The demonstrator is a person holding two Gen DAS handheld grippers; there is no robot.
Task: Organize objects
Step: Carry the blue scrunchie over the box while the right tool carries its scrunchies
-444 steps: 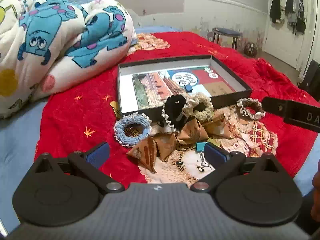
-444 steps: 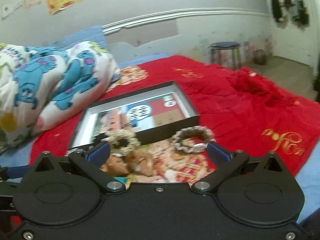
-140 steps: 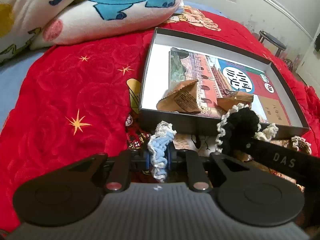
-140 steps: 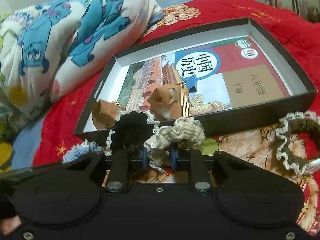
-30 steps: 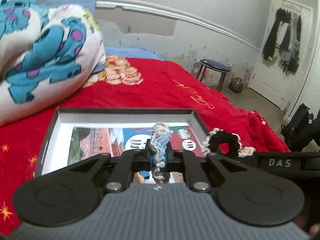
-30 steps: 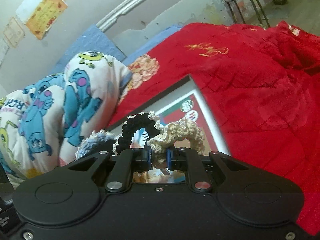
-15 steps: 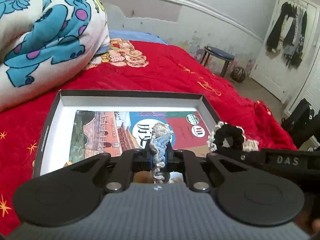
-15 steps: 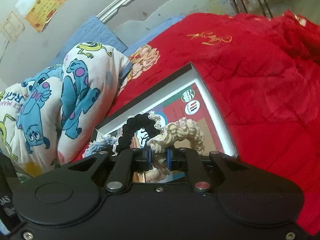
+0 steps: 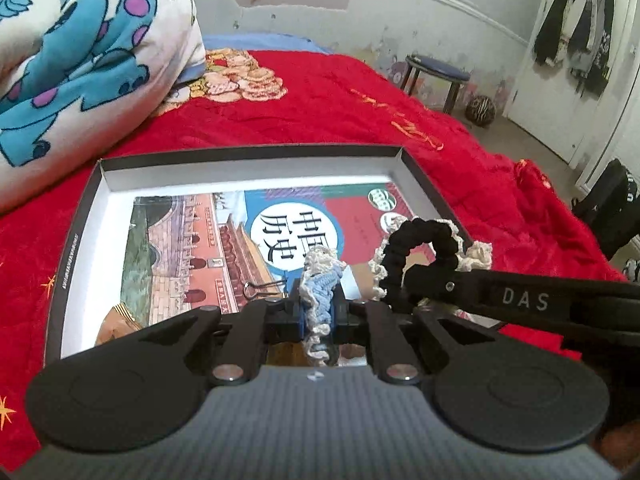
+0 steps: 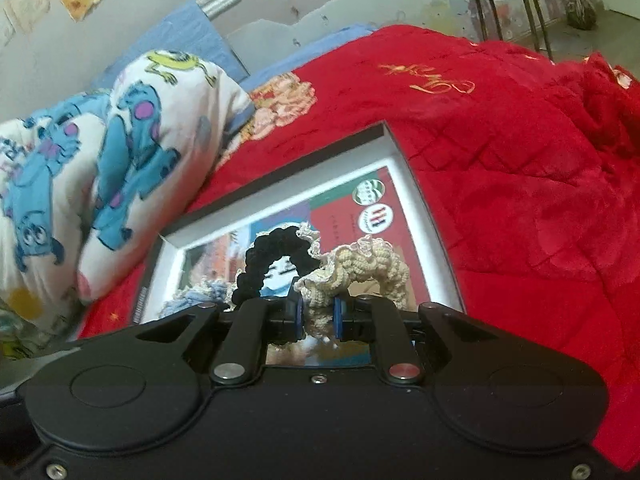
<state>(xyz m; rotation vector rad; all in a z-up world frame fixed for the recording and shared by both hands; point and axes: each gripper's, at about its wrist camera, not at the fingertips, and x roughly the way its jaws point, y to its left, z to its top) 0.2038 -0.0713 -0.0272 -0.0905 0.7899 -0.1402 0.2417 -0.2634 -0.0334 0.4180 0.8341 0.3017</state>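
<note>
My left tongs (image 9: 319, 317) were clamped on one blue-and-white crocheted scrunchie (image 9: 320, 285); my right tongs (image 10: 317, 317) pinched one cream crocheted scrunchie (image 10: 362, 266), with one black white-edged crocheted scrunchie (image 10: 272, 254) seemingly caught in the same grip; all three hung over the shallow black cardboard box (image 9: 86, 196) on the red bed quilt (image 9: 340, 104); one black binder clip (image 9: 260, 289) lay inside on the printed book cover (image 9: 188, 236); I judged the tangled pair might snag on release and fall outside the rim.
</note>
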